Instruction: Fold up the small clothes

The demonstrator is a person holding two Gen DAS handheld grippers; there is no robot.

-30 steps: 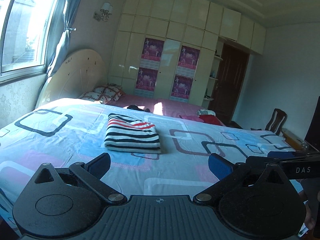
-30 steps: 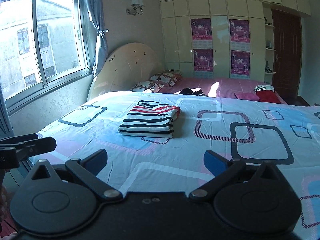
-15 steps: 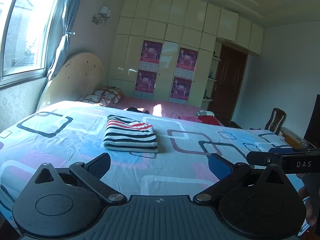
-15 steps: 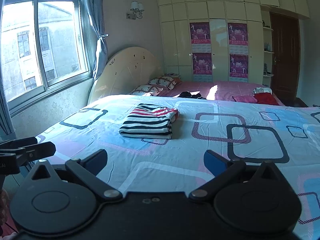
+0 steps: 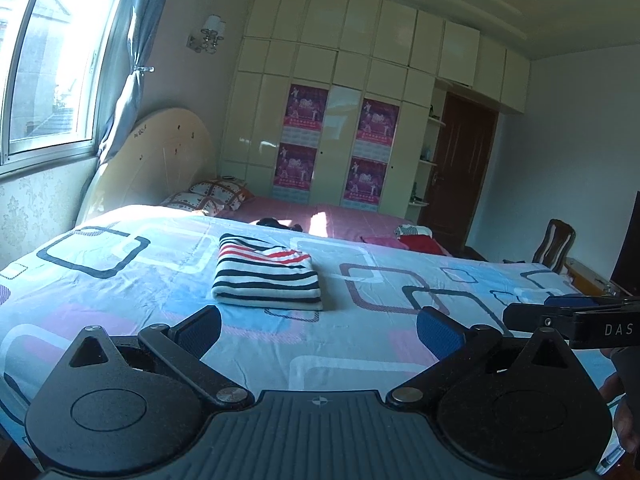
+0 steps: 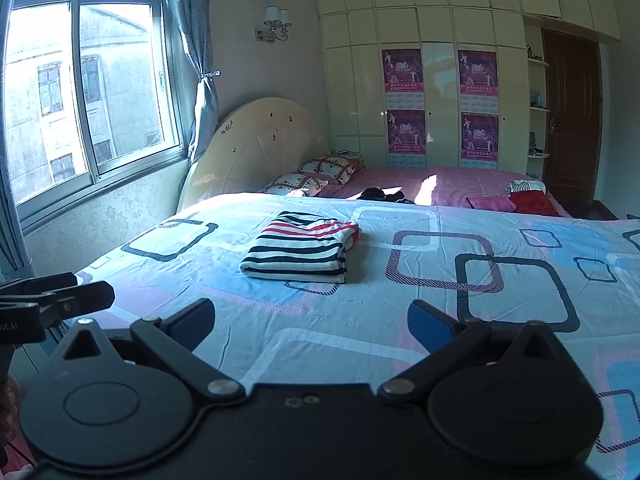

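A striped garment (image 5: 267, 275), white with black and red bands, lies folded into a neat rectangle on the patterned bed sheet (image 5: 120, 296). In the right wrist view the same striped garment (image 6: 301, 249) rests on the bed sheet (image 6: 400, 312), left of centre. My left gripper (image 5: 319, 328) hovers well short of it near the bed's front edge, open and holding nothing. My right gripper (image 6: 311, 322) is likewise open and empty, held back from the garment. Each gripper shows at the edge of the other's view.
A second bed with a pink cover (image 5: 304, 216) lies beyond, carrying dark clothes (image 5: 280, 224), a red and pink pile (image 5: 412, 240) and pillows (image 5: 208, 196). A wooden chair (image 5: 554, 244) stands at the right. A window (image 6: 80, 92) and wall flank the left.
Both grippers have drawn back and lifted slightly, so the folded garment looks a bit farther away. The garment has not moved. Both stay open.
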